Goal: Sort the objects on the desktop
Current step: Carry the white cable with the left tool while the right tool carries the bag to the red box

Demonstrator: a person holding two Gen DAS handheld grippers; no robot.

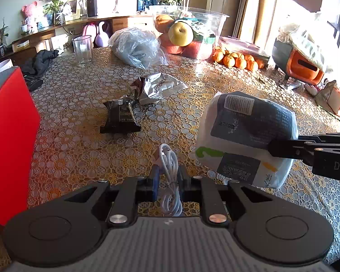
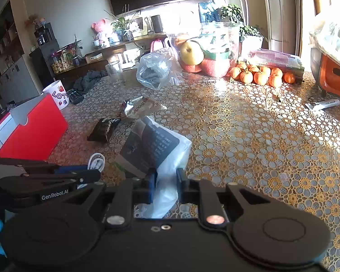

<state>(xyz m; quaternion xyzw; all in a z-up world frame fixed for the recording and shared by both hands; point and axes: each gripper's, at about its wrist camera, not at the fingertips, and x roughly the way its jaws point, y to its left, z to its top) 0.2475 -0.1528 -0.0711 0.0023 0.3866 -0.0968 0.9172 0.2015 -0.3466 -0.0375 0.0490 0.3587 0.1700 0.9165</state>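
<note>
Two tongs (image 1: 167, 179), cable (image 1: 170, 181) lengthwise, tissue pack (image 1: 247, 138) crosswise.

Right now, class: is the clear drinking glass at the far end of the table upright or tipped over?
Upright. The glass stands on its base with its open mouth up, on the patterned table.

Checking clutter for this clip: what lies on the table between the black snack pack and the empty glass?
In the left wrist view, the silver wrapper lies between the snack pack and the glass.
</note>
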